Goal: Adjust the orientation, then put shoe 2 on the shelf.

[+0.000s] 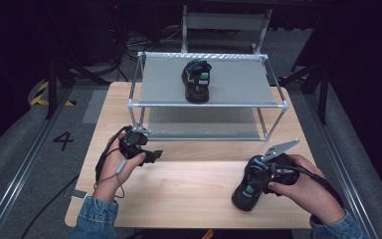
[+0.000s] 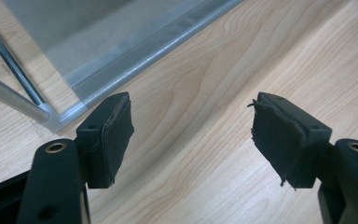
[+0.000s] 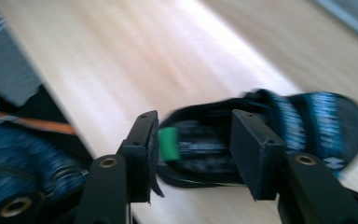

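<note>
Black sandal (image 3: 261, 135) lies on the wooden table (image 1: 179, 194) beneath my right gripper (image 3: 193, 149), jaws wide, pads off it. My left gripper (image 2: 191, 140) gapes empty beside the shelf rack (image 1: 209, 104).

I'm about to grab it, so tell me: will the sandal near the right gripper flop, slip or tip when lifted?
The sandal lies flat on the table, so it probably won't roll or tip. Its fabric-looking straps may flex if pinched. It is small and open-built, likely light, so the right gripper, jaws open, should lift it easily.

place: lab | cues: floor rails (image 1: 17, 172), cables (image 1: 139, 42), dark surround
</note>
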The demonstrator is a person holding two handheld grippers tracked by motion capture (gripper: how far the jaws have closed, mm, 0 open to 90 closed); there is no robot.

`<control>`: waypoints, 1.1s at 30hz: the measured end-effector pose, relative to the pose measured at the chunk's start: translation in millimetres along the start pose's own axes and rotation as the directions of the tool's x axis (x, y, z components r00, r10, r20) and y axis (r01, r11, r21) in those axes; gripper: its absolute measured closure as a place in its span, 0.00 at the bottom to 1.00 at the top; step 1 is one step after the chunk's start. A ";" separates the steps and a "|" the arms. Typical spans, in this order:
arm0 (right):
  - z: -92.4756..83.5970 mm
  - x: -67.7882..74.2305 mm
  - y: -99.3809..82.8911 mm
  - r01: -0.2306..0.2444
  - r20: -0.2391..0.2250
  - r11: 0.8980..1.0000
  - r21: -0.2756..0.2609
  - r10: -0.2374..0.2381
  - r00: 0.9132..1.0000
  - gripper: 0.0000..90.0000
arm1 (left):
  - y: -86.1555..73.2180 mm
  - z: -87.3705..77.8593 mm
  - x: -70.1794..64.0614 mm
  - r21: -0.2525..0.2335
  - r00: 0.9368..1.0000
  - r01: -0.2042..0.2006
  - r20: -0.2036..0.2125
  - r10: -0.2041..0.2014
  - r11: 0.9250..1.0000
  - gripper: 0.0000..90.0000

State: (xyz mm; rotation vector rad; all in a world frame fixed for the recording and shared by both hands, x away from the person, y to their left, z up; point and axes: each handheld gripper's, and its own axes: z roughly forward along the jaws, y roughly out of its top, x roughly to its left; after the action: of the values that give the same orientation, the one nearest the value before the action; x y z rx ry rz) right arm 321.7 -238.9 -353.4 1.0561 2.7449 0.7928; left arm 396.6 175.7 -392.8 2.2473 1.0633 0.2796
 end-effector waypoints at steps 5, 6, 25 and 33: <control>0.9 -15.3 -8.6 -0.076 0.082 0.997 -0.032 0.079 0.994 0.52 | 1.8 6.3 -0.1 0.021 1.000 -0.014 0.011 0.014 1.000 0.32; 2.7 -18.6 -10.5 -0.092 0.094 0.995 -0.029 0.095 0.991 0.52 | 2.5 7.4 0.4 0.023 1.000 -0.019 0.014 0.019 1.000 0.32; 41.4 -38.0 -19.9 -0.171 0.069 0.982 0.079 0.166 0.984 0.71 | -4.9 -0.4 4.9 0.003 1.000 0.016 -0.006 -0.016 1.000 0.32; 31.2 -41.0 -13.1 -0.146 0.035 0.988 0.058 0.144 0.989 0.74 | -12.0 -4.6 8.0 0.011 1.000 0.024 -0.012 -0.024 1.000 0.32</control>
State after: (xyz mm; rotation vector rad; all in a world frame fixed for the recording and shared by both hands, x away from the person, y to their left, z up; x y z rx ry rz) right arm 353.2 -260.1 -390.7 1.2817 2.7065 0.7082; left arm 392.4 189.5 -397.3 2.2437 1.1004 0.2783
